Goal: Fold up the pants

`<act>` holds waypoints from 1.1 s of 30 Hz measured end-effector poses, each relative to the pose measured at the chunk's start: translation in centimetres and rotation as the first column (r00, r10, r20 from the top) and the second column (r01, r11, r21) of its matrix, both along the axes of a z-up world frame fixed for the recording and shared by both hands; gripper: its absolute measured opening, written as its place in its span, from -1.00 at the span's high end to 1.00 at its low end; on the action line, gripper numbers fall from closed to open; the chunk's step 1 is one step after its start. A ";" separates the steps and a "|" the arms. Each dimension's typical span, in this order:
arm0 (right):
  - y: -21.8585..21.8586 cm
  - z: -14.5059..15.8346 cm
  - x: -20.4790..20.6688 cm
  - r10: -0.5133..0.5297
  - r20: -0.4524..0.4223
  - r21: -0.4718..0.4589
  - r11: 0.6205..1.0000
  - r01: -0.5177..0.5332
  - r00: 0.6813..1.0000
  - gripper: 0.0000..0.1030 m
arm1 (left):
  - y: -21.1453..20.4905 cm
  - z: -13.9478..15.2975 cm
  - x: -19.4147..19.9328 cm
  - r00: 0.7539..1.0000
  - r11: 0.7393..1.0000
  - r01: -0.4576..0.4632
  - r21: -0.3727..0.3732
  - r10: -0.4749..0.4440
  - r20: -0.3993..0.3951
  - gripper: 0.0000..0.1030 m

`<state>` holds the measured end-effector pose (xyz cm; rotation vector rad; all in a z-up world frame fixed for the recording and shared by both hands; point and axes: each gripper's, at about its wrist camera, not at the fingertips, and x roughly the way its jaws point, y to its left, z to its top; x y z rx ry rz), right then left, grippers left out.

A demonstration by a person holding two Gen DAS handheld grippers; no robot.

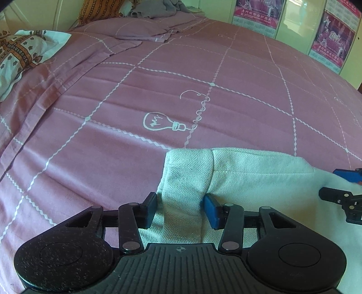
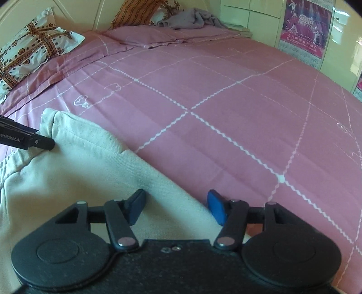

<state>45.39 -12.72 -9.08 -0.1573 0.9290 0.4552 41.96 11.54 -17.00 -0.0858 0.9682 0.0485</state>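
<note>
The cream pants (image 1: 260,176) lie folded on the pink bedspread (image 1: 135,90), with their far edge straight across the left wrist view. My left gripper (image 1: 181,210) hovers over their left end. A raised ridge of cloth fills the gap between its blue pads, and the jaws stand partly apart. At the right edge of that view my right gripper (image 1: 339,184) rests above the cloth. In the right wrist view the pants (image 2: 79,171) spread to the left. My right gripper (image 2: 176,209) is open over their slanting edge, pads clear of the cloth. The left gripper's finger (image 2: 43,142) touches the far corner.
A patterned white pillow (image 2: 34,56) lies at the bed's far left, with an orange cushion (image 2: 135,13) and a crumpled grey blanket (image 2: 190,20) at the head. Wardrobe doors with red posters (image 2: 305,29) line the right side. The bedspread (image 2: 248,113) stretches wide beyond the pants.
</note>
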 end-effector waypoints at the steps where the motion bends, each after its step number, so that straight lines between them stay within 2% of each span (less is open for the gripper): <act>1: 0.1 -0.1 0.1 0.007 -0.003 0.016 1.000 -0.007 1.000 -0.07 | -0.2 0.0 -0.1 1.000 1.000 0.011 -0.001 -0.011 0.005 0.33; 2: 0.1 -0.1 0.0 0.027 -0.015 0.041 0.999 -0.027 1.000 0.43 | -0.4 0.1 -0.4 1.000 1.000 0.015 0.001 -0.015 0.018 0.41; 3: 0.2 0.1 -0.2 0.050 -0.030 0.071 0.996 -0.048 0.998 0.80 | -0.5 0.3 -0.7 1.000 1.000 0.012 0.005 -0.012 0.022 0.47; 6: 0.8 1.2 -2.7 0.094 0.022 0.032 0.995 -0.095 0.995 0.87 | -0.5 1.1 -1.8 0.999 1.000 -0.003 0.000 0.003 0.041 0.65; 9: 0.5 4.1 -6.6 0.097 0.091 0.068 0.992 -0.103 0.991 0.88 | 0.0 3.0 -3.9 0.997 0.999 -0.012 -0.030 0.014 0.073 0.69; 14: 1.5 9.6 -16.8 0.179 0.169 0.081 0.977 -0.195 0.969 0.88 | 0.8 7.3 -10.3 0.990 0.997 0.051 -0.053 -0.043 0.134 0.69; 17: 2.6 10.2 -23.5 0.216 0.154 0.087 0.969 -0.231 0.964 0.88 | 1.5 7.9 -14.9 0.991 0.995 0.084 -0.045 -0.079 0.112 0.69; 19: 3.6 9.2 -26.9 0.210 0.128 0.091 0.971 -0.222 0.969 0.88 | 2.1 6.7 -17.4 0.996 0.996 0.080 -0.036 -0.078 0.052 0.69; 20: 4.1 8.1 -28.0 0.194 0.093 0.098 0.974 -0.203 0.976 0.82 | 2.3 5.8 -18.4 0.997 0.997 0.077 -0.029 -0.077 0.015 0.69; 21: 4.7 6.9 -28.7 0.166 0.049 0.105 0.980 -0.171 0.985 0.66 | 2.6 5.0 -19.2 0.998 0.998 0.061 -0.021 -0.061 -0.013 0.68; 24: 5.7 4.2 -29.7 0.097 -0.026 0.085 0.992 -0.095 0.995 0.34 | 3.3 4.2 -21.1 0.997 1.000 0.017 -0.014 -0.018 -0.074 0.67; 26: 5.5 4.5 -30.5 0.047 -0.026 0.105 0.994 -0.044 0.999 0.20 | 4.0 4.8 -22.6 0.997 0.999 0.003 -0.046 -0.006 -0.071 0.66; 28: 4.3 5.6 -30.9 -0.019 -0.039 0.178 0.984 0.026 0.999 0.08 | 5.1 5.8 -24.1 0.997 0.992 -0.043 -0.116 0.036 -0.066 0.54; 29: 3.6 6.0 -31.3 -0.060 -0.048 0.205 0.976 0.069 0.997 -0.09 | 5.7 6.1 -24.8 0.996 0.984 -0.074 -0.164 0.064 -0.065 0.21; 30: 2.6 6.2 -31.7 -0.104 -0.064 0.228 0.967 0.116 0.993 -0.31 | 6.3 6.3 -25.3 0.993 0.972 -0.109 -0.209 0.097 -0.068 -0.28; 32: 1.4 5.8 -32.2 -0.176 -0.126 0.257 0.945 0.203 0.976 -0.41 | 7.4 6.3 -26.1 0.985 0.930 -0.173 -0.326 0.162 -0.061 -0.65; 33: 0.9 5.5 -32.2 -0.201 -0.163 0.264 0.935 0.239 0.966 -0.40 | 7.7 6.1 -26.2 0.981 0.906 -0.194 -0.376 0.183 -0.064 -0.65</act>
